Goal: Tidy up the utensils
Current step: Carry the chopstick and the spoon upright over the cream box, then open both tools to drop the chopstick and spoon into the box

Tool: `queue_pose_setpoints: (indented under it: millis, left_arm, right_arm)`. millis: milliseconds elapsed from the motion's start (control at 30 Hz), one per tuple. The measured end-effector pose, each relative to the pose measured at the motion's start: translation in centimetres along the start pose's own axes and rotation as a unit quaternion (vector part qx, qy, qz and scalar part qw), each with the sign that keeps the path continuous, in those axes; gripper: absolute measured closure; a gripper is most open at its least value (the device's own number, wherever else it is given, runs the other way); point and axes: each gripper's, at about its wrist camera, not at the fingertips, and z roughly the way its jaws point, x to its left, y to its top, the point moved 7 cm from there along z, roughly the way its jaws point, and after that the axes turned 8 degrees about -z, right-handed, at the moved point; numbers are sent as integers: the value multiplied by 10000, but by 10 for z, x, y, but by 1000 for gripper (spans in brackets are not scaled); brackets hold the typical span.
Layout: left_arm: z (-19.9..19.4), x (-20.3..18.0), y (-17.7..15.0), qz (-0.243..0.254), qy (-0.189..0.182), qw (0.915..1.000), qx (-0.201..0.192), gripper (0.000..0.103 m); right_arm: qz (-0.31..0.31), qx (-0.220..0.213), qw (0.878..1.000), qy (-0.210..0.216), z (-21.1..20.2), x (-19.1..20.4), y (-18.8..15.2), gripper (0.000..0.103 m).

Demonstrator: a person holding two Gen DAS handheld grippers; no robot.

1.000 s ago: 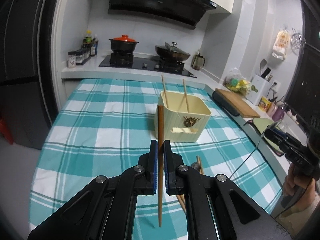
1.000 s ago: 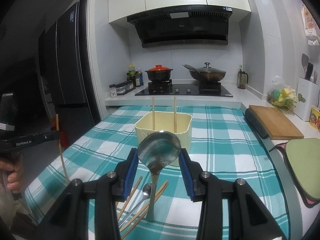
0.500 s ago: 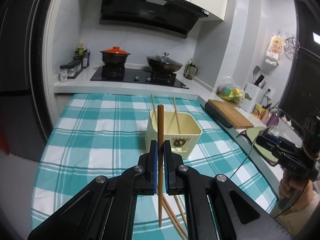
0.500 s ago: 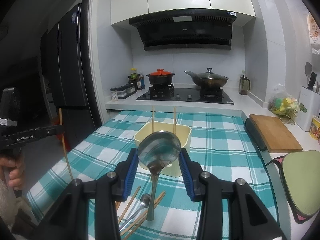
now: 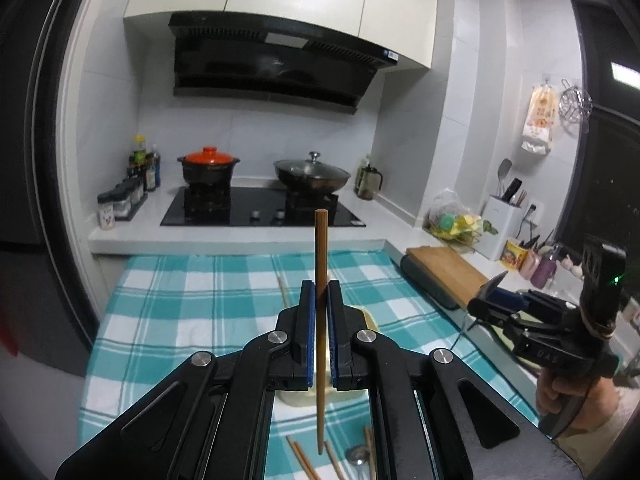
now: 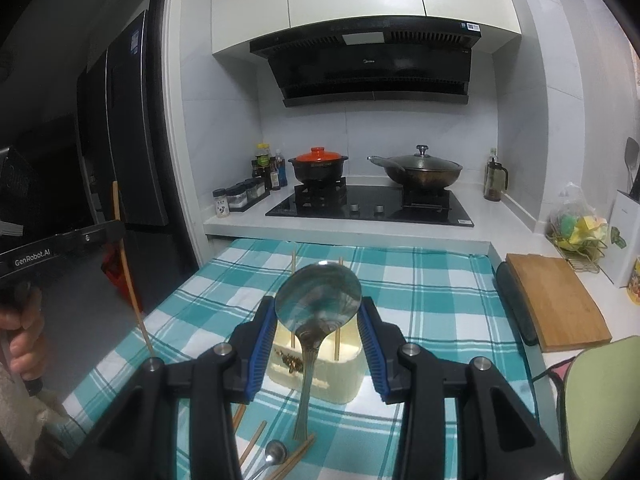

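Two hand-held grippers are in your hands, both loaded. Your left hand-held gripper (image 5: 320,296), centre of the left wrist view, has its blue pads pressed together on a long brown wooden chopstick (image 5: 320,320). That chopstick stands upright, top end above the pads, thin tip hanging low in the frame over the teal-and-white checked cloth on the desk (image 5: 192,312). Just behind the pads, mostly hidden, sits the cream square plastic utensil holder (image 5: 370,320).

Your right hand-held gripper (image 6: 318,316), centre of the right wrist view, is clamped on a large shiny metal spoon (image 6: 318,300). Its pads grip the bowl by its edges, bowl up, handle hanging down and slightly left. Right behind it is the cream holder (image 6: 348,384), with two light wooden chopsticks (image 6: 293,300) standing inside, tops poking above the rim.

Loose wooden chopsticks (image 6: 252,440) and a small metal spoon (image 6: 274,452) lie on the cloth at the bottom of the right wrist view, in front of the holder. Same pile shows at the bottom of the left wrist view. Far left of the right view shows your left tool with its chopstick; right edge of the left view shows your right tool.
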Motion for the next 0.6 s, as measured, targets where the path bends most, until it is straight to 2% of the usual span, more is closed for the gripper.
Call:
queue_pose_setpoints:
  millis: [200, 333, 433, 600]
  left_arm:
    - [38, -28, 41, 229, 12, 9992, -321, 99]
    - [74, -34, 52, 182, 52, 9988, -452, 99]
    - [108, -30, 44, 3, 98, 9994, -325, 99]
    - [161, -17, 10, -239, 286, 9993, 103, 99]
  right_arm:
    - [-138, -150, 9998, -85, 32, -10, 46, 61]
    - [-235, -227, 9994, -151, 61, -18, 64, 61]
    - [-195, -164, 9996, -141, 88, -25, 60, 61]
    - [-145, 312, 9992, -189, 138, -35, 26, 61]
